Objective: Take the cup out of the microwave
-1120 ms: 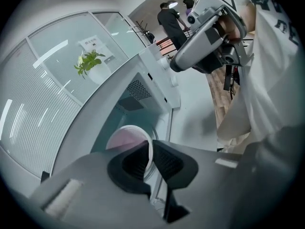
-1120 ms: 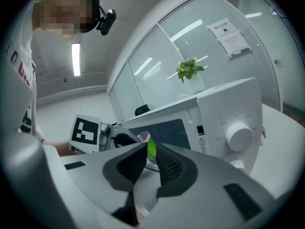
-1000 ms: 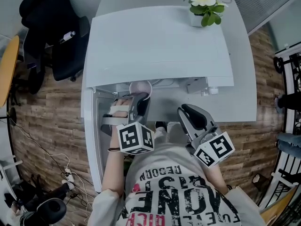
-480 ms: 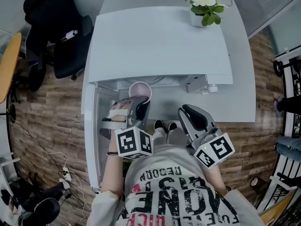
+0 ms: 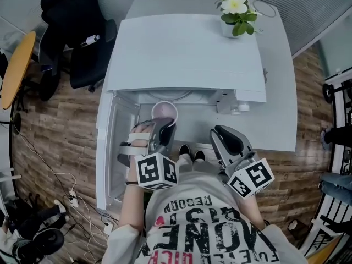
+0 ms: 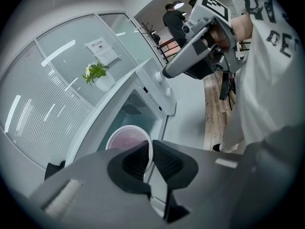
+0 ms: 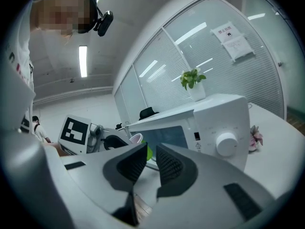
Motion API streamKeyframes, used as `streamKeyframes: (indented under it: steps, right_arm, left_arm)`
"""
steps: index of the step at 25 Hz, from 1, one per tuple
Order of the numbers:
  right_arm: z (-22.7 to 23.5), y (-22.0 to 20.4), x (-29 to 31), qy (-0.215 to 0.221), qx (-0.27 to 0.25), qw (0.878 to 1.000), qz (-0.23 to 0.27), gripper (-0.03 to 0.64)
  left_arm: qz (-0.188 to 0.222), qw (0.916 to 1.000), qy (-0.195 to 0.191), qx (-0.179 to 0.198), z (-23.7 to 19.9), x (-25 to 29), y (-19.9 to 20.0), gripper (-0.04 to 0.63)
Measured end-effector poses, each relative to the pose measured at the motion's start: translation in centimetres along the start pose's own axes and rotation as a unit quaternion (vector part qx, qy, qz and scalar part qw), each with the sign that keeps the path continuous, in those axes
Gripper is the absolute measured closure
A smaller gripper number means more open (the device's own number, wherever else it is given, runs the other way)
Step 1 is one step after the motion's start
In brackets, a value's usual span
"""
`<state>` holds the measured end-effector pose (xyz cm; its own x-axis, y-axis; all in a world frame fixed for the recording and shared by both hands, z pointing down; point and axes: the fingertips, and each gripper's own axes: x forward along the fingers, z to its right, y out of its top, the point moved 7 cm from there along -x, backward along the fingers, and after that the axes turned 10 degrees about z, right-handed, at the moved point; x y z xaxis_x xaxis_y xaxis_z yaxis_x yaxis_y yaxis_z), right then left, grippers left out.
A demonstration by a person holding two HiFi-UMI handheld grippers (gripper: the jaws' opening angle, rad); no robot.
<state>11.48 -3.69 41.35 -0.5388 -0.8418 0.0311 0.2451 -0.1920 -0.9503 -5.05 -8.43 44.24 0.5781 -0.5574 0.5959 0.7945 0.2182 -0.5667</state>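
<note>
A pale pink cup (image 5: 164, 113) hangs just in front of the white microwave (image 5: 187, 54), whose door (image 5: 105, 147) stands swung open to the left. My left gripper (image 5: 165, 125) is shut on the cup's near rim; in the left gripper view one pad sits inside the cup (image 6: 127, 140) and one outside, where the left gripper (image 6: 151, 149) pinches the wall. My right gripper (image 5: 216, 132) waits to the right of the cup, shut, with nothing between its pads. In the right gripper view the right gripper (image 7: 151, 154) points at the microwave (image 7: 219, 123) front and its dial.
A potted white flower (image 5: 235, 10) stands on the microwave's top at the back right. The microwave sits on a white table (image 5: 280, 120). A black office chair (image 5: 82, 48) and floor cables (image 5: 71, 197) lie to the left.
The left gripper has drawn the cup toward me, further out from under the microwave's top, so its whole rim now shows. The right gripper has stayed put.
</note>
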Motion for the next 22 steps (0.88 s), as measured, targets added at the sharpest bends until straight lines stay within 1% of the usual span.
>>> streamKeyframes:
  steps: [7,16,22]
  right_arm:
    - [0.2,0.8,-1.5,0.021,-0.003,1.0,-0.001,0.546]
    - [0.5,1.3,-3.4,0.05,-0.005,0.999,-0.003,0.546]
    - [1.0,1.5,-4.2,0.065,-0.01,0.998,-0.005,0.546]
  left_arm:
    - [-0.009,0.9997,0.016,-0.018,1.5,-1.4,1.2,0.56]
    - [-0.025,0.9976,0.049,-0.042,2.9,-3.1,2.8,0.56]
    - [-0.032,0.9963,0.07,-0.039,3.7,-3.7,3.6,0.56]
